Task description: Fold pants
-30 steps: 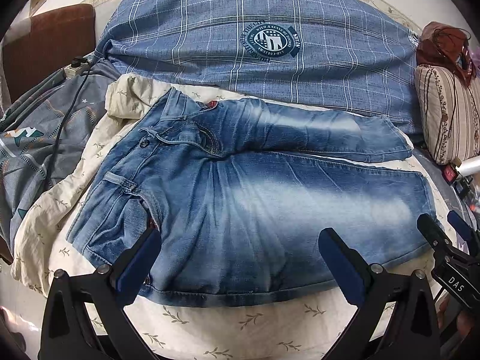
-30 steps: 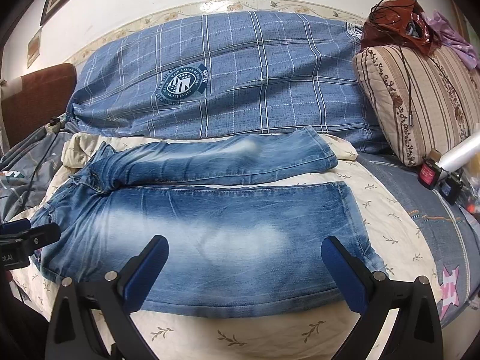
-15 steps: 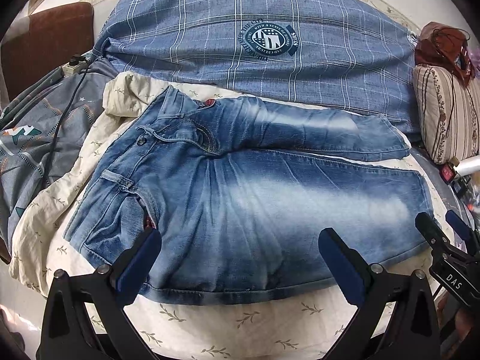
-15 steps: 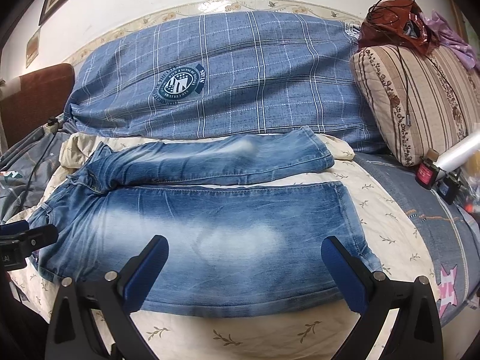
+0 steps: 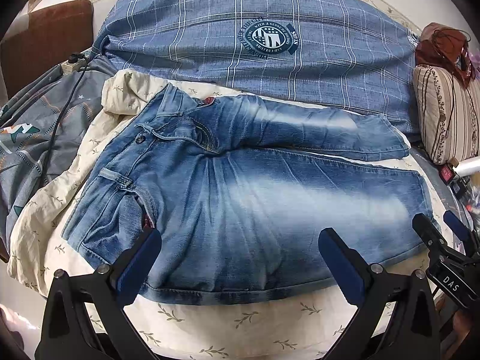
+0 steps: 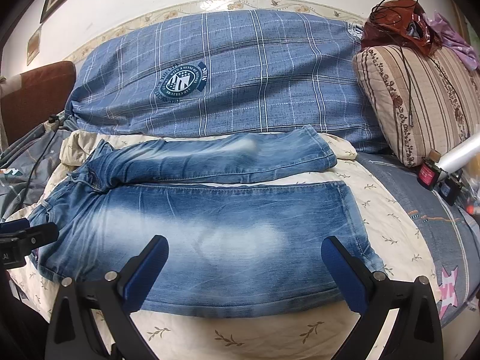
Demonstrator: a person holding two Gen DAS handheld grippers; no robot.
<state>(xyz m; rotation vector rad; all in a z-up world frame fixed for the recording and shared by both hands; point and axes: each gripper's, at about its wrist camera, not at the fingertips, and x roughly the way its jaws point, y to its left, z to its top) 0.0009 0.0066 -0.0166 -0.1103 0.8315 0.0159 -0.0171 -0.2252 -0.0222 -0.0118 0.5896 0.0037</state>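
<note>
Faded blue jeans (image 5: 240, 198) lie flat on a cream leaf-print sheet (image 5: 210, 324), waistband to the left, both legs stretching right, side by side. They also show in the right wrist view (image 6: 210, 225). My left gripper (image 5: 240, 255) is open and empty, hovering over the near edge by the hip and thigh. My right gripper (image 6: 244, 267) is open and empty over the near leg's lower part. Each gripper shows in the other's view: the right one (image 5: 441, 240) and the left one (image 6: 27, 234).
A blue plaid duvet (image 5: 255, 45) lies behind the jeans. A striped pillow (image 6: 420, 99) with a brown bag (image 6: 396, 21) on it stands at right. A grey blanket, power strip and cable (image 5: 60, 114) lie at left. Small items (image 6: 438, 174) lie at right.
Both grippers have drifted slightly back and up from the jeans, so the near sheet shows a little more. The jeans have not moved. Both grippers stay open.
</note>
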